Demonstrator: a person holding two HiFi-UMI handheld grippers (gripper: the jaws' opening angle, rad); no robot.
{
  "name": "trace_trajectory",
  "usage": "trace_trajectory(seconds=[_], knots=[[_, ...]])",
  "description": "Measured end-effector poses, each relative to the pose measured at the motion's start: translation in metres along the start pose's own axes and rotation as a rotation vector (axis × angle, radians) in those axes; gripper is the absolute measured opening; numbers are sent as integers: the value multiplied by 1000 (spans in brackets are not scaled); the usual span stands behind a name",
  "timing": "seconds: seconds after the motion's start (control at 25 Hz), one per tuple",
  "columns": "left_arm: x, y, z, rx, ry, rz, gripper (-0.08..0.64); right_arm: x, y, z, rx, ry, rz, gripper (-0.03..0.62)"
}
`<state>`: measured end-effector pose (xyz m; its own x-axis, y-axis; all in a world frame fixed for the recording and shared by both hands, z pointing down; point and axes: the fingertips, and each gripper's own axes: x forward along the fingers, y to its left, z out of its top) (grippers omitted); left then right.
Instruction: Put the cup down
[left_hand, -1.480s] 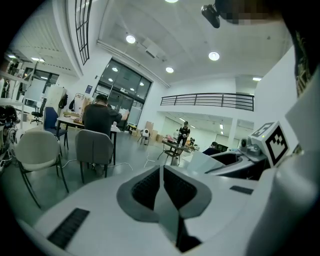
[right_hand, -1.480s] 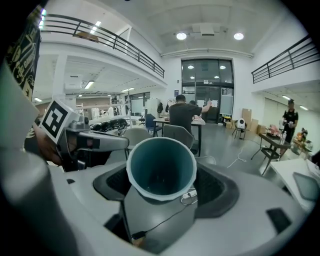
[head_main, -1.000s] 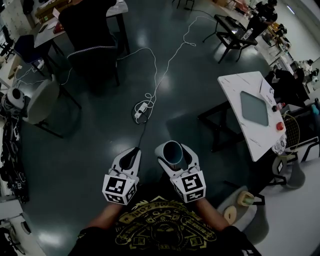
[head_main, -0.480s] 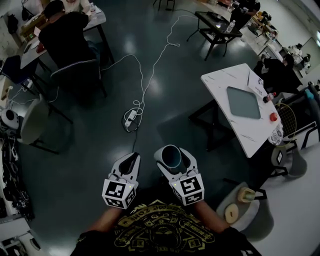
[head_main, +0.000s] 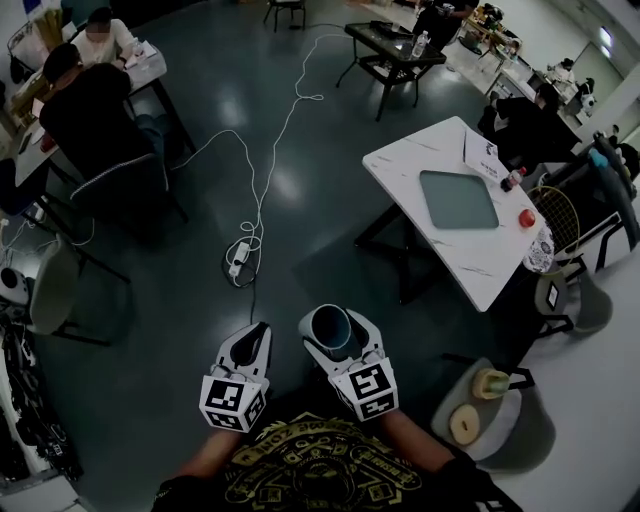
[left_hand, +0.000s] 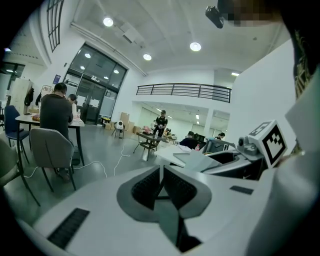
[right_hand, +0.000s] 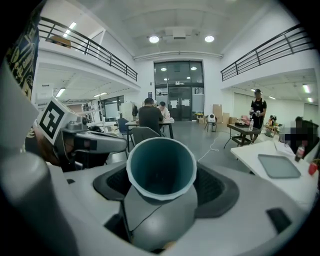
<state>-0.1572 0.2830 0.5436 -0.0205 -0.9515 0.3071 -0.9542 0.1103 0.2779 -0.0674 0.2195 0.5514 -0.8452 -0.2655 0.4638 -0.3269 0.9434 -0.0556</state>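
Close to the person's front, right gripper (head_main: 335, 326) clamps cup (head_main: 328, 324) sideways, mouth forward, over floor. Left gripper (head_main: 257, 333) closed on nothing, idle alongside. Table (head_main: 410, 160) far right is probably the drop spot, not yet reached, hence the firm grip.

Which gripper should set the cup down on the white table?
Right. The right gripper is shut on the cup, and the white table stands on that side. The left gripper is shut and empty.
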Motion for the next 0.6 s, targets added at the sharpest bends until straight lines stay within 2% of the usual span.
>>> trace_trajectory(seconds=[0.32,0.6], knots=[[39,-19,5,-1,25,-41,34,-4,-41,-3,31,0,-44,374],[75,-30,17,10,27,-47,34,2,-77,-1,44,-10,-39,374]])
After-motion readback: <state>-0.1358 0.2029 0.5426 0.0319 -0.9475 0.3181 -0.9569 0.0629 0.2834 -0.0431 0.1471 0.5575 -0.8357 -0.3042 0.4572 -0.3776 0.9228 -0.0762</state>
